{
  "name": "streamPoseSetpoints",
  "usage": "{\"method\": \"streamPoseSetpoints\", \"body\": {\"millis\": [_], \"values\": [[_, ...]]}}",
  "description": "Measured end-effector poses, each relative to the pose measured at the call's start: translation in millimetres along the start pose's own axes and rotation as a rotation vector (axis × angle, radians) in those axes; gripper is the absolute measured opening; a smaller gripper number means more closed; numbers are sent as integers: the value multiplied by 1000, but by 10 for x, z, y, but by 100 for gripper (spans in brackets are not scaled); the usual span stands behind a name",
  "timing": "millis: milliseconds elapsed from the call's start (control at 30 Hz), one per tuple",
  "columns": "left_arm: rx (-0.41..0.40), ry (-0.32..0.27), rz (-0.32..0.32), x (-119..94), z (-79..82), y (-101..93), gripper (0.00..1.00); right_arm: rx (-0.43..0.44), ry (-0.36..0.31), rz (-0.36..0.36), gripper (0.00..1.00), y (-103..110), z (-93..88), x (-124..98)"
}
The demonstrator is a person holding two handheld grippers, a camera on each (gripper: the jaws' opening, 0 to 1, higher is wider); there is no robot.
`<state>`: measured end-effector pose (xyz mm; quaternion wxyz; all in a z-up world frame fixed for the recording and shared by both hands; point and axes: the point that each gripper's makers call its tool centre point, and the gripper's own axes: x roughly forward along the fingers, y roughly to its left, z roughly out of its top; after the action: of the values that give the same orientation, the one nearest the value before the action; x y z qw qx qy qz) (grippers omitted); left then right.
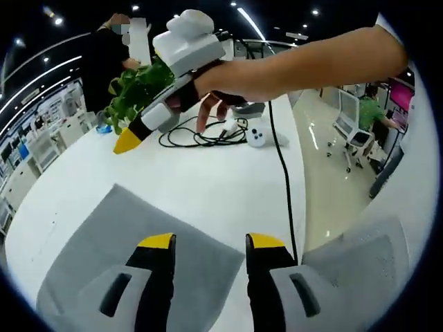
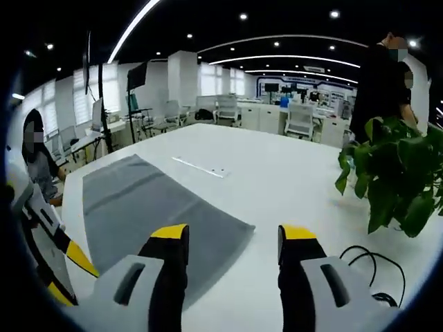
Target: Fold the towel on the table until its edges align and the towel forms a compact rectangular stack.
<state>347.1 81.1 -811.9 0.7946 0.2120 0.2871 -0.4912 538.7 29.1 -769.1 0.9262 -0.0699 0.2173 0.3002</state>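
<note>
White table (image 2: 291,187), flat grey towel (image 2: 138,200)

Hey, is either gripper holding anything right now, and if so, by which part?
Nothing is held. The left gripper and right gripper are both open above the flat grey towel.

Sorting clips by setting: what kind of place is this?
Probably an open-plan office or lab: rows of desks with office chairs, ceiling strip lights, and a long white table.

I see a grey towel (image 2: 149,207) with darker stripes on my white table (image 2: 277,180), black jaws tipped yellow, a green plant (image 2: 398,176), black cables (image 1: 208,135).
</note>
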Motion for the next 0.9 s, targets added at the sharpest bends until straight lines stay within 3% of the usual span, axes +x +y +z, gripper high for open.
{"method": "streamPoseSetpoints", "body": {"millis": [500, 900], "values": [[18, 88, -88, 370, -387, -201, 35, 31, 51, 35, 44, -35, -92, 435], [7, 147, -94, 581, -653, -251, 32, 77, 91, 34, 38, -128, -299, 732]]}}
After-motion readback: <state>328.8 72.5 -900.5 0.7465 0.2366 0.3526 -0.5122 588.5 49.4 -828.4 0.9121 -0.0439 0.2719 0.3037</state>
